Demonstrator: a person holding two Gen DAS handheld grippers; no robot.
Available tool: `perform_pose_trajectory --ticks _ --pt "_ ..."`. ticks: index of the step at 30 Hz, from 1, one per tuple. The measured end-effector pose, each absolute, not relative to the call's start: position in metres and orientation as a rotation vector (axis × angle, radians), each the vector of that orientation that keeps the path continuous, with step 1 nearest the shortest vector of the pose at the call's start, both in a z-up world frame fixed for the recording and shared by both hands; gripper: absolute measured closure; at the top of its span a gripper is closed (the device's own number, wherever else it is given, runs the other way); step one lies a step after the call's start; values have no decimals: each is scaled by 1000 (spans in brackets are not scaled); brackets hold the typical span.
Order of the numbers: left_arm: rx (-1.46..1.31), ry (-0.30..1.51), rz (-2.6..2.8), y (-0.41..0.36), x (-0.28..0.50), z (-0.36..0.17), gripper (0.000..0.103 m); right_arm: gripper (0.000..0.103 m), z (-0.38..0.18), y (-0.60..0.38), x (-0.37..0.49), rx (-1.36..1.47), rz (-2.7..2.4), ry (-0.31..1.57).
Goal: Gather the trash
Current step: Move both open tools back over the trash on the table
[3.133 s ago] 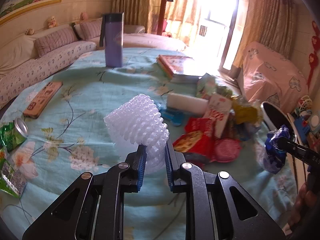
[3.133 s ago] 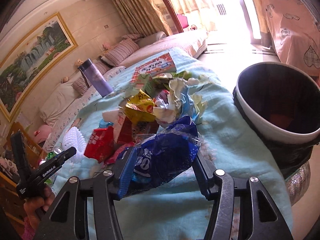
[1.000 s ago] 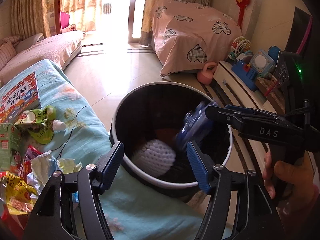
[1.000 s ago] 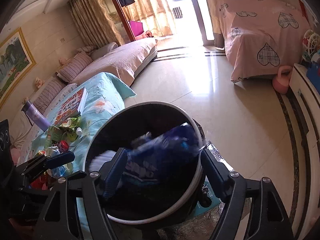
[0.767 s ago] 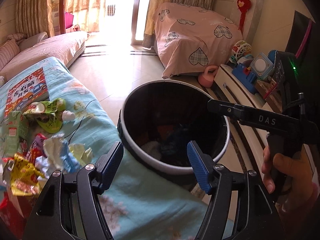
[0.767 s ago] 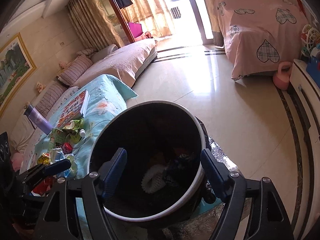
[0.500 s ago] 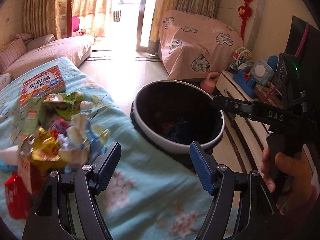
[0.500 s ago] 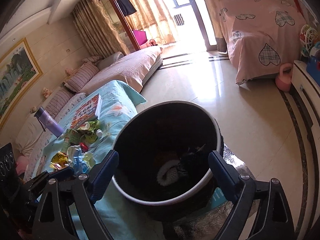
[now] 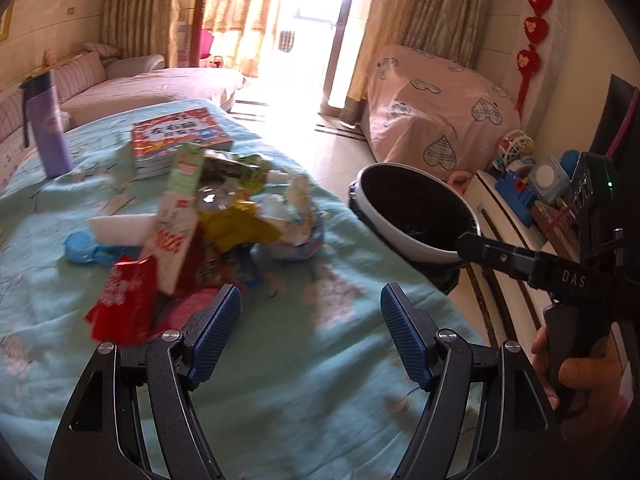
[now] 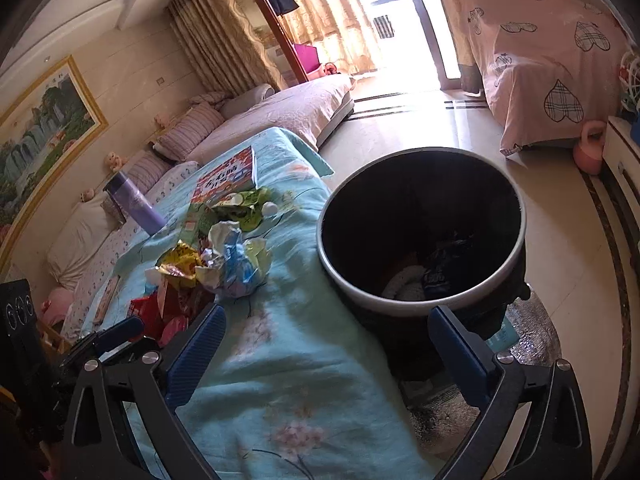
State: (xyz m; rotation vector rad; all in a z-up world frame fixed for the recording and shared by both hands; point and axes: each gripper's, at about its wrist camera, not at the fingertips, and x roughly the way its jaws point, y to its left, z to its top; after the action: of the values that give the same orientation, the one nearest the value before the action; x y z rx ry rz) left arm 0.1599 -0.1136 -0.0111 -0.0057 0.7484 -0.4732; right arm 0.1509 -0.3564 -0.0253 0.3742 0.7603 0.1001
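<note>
A pile of wrappers (image 9: 208, 216) lies on the light-blue tablecloth (image 9: 304, 392); it also shows in the right wrist view (image 10: 208, 268). A black trash bin with a white rim (image 10: 420, 236) stands beside the table's right edge and holds white foam netting (image 10: 404, 284) and a blue wrapper (image 10: 440, 268). My left gripper (image 9: 310, 334) is open and empty above the cloth, facing the pile. My right gripper (image 10: 326, 354) is open and empty, near the bin's front rim. The bin also shows in the left wrist view (image 9: 412, 216).
A purple bottle (image 9: 48, 136) and a stack of books (image 9: 180, 136) sit at the table's far side. A blue lid (image 9: 80, 246) and a white packet (image 9: 120, 228) lie left of the pile. A sofa, a pink covered seat (image 9: 436, 120) and a toy shelf surround the table.
Both grippers let their trash fall into the bin and stay open. The left gripper has swung left from over the bin toward the pile; the right has pulled back slightly.
</note>
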Motion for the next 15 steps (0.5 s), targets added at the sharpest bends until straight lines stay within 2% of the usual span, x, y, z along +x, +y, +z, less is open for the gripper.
perform_pose_trajectory --ticks 15 --pt "-82 741 -354 -35 141 -20 28 0 -31 -281 142 269 170 739"
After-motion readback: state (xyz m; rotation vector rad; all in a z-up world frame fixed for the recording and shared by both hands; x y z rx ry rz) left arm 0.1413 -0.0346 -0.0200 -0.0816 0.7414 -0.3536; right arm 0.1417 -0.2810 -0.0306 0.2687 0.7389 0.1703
